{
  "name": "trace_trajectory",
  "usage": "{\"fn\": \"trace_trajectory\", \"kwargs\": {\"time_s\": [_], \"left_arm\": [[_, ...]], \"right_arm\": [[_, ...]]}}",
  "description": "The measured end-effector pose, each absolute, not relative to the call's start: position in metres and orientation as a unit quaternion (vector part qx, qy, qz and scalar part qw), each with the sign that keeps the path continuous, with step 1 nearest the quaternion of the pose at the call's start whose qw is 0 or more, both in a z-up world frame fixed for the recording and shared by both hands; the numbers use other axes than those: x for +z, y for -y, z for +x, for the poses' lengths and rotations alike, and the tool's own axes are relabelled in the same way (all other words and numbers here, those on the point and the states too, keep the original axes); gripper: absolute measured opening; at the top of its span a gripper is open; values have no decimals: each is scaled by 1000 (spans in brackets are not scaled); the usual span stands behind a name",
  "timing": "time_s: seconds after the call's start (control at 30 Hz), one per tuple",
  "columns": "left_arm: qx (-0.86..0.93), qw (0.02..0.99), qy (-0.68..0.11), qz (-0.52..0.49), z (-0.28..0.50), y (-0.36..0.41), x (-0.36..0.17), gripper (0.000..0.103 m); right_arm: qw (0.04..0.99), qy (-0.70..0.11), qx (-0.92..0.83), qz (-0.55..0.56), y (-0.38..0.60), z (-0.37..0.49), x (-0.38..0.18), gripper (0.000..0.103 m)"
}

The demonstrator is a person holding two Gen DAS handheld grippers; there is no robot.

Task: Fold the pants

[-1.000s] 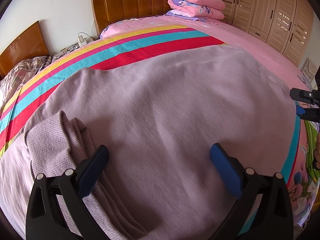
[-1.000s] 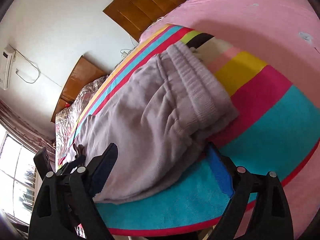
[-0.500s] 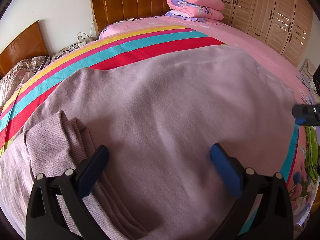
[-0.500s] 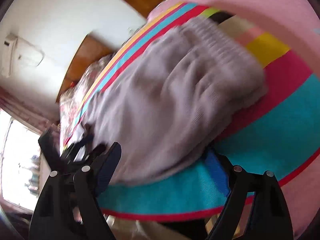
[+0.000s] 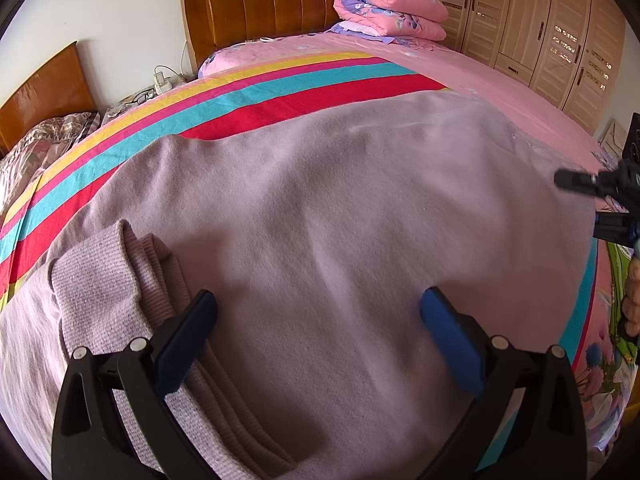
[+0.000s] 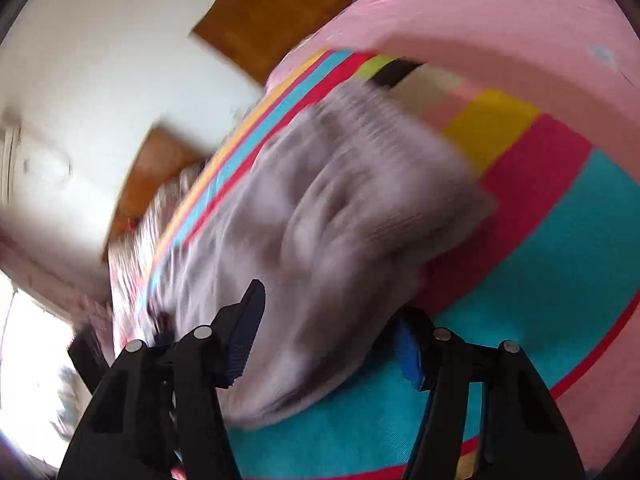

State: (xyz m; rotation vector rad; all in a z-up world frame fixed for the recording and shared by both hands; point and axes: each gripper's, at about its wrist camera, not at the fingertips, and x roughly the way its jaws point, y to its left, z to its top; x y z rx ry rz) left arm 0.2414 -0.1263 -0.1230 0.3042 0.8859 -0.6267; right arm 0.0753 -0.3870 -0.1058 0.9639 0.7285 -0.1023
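Mauve pants (image 5: 340, 220) lie spread across the striped blanket (image 5: 280, 84) on the bed, with a ribbed knit end (image 5: 100, 280) bunched at the lower left. My left gripper (image 5: 318, 312) hovers open just over the cloth, nothing between its fingers. My right gripper (image 5: 600, 200) shows at the right edge, by the pants' far side. The right wrist view is blurred: the right gripper (image 6: 328, 328) straddles the near edge of the pants (image 6: 320, 220), one finger over the cloth and one at its rim. Its jaws are closing, a wide gap still between them.
A folded pink quilt (image 5: 392, 8) lies by the wooden headboard (image 5: 260, 12). Wardrobe doors (image 5: 540, 32) line the right wall. A bedside stand with a charger and glasses (image 5: 152, 88) sits left of the bed, beside a second bed (image 5: 40, 140).
The right gripper has rolled, pushed in on the pants' edge and its jaws have narrowed around the cloth. The left gripper has stayed where it was, still open.
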Motion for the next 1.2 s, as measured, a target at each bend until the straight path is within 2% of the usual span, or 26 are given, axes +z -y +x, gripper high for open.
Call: {"fn": "trace_trajectory", "kwargs": {"time_s": [0.2,0.27,0.33,0.4,0.6,0.77,0.93,1.03,1.2], "left_arm": [[-297,845,-420,144,241,126,-123,102],[-297,845,-420,145,241,126,-123,102],[-296,844,-422,145,242,126,-123,102],[-289,844,-426,148,240,127,-120,102],[-282,874,-367,147,219,110,-69,102],[-208,905,-349,123,224,44,-44,102],[-132,899,-412,68,234,-35,-70,102],[-105,880,-456,74,237,-55,-102,102],[-116,888,-440,70,233,-65,-107,102]], "right_arm": [[841,-382,4,383,359,95,-100,59],[840,-363,-15,404,365,91,-102,57],[831,-346,-29,434,370,87,-108,49],[835,-345,-38,427,362,86,-107,49],[822,-333,-49,460,371,90,-113,46],[816,-322,-63,476,380,85,-114,45],[799,-296,-70,520,387,78,-119,45],[790,-286,-81,537,390,72,-122,36],[795,-263,-92,539,388,69,-114,34]]}}
